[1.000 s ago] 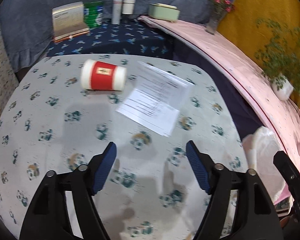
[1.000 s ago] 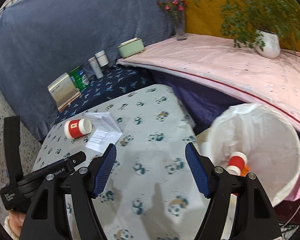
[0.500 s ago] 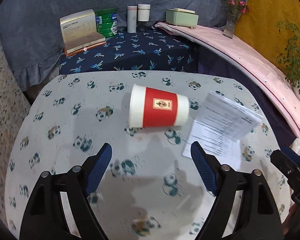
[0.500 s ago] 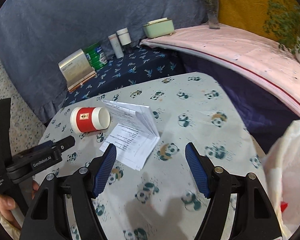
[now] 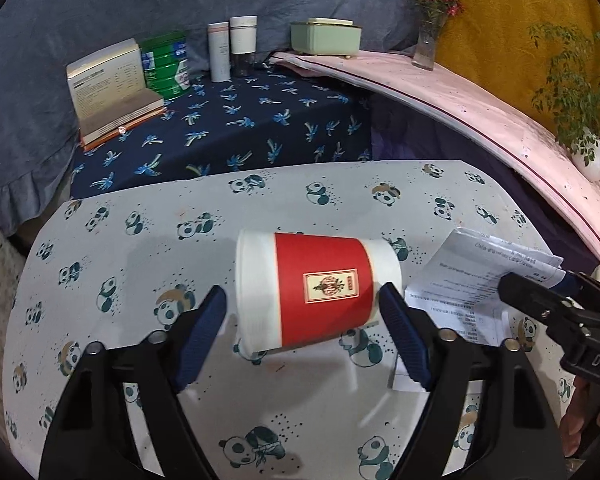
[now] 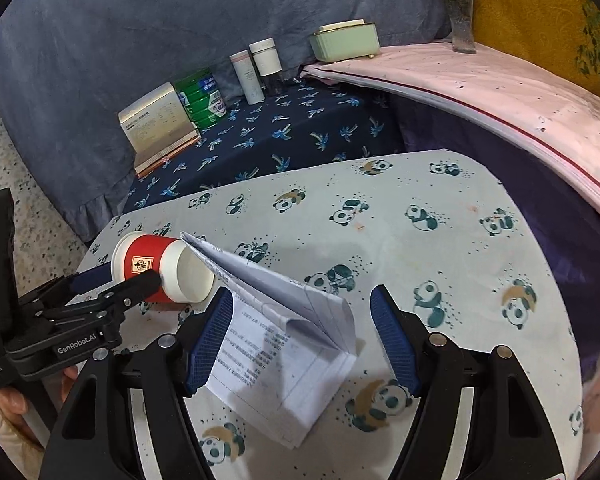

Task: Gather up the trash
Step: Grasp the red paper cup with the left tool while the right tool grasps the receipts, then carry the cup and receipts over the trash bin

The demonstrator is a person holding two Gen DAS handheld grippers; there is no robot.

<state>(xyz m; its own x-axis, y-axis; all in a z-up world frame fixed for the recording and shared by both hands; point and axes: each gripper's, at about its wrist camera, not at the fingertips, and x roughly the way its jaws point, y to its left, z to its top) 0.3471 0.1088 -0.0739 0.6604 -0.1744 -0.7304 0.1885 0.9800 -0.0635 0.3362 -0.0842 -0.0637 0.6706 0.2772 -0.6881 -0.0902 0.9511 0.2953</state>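
A red and white paper cup (image 5: 320, 290) lies on its side on the panda-print table (image 5: 112, 248). My left gripper (image 5: 302, 336) is open, its fingers on either side of the cup without squeezing it. The cup also shows in the right wrist view (image 6: 160, 268), between the left gripper's fingers (image 6: 138, 284). A folded printed paper sheet (image 6: 284, 332) lies right of the cup. My right gripper (image 6: 302, 338) is open with the sheet between its fingers. The sheet also shows in the left wrist view (image 5: 472, 280).
Behind the table a dark blue palm-print surface (image 5: 260, 120) holds a box (image 5: 108, 84), a green tin (image 5: 166, 64), two bottles (image 5: 232, 46) and a pale green box (image 5: 326, 38). A pink-covered ledge (image 6: 500, 96) with a vase (image 6: 462, 12) runs along the right.
Both grippers moved forward and down: the left one closed in around the cup, the right one swung from the bin bag to the paper sheet. Both stayed open.
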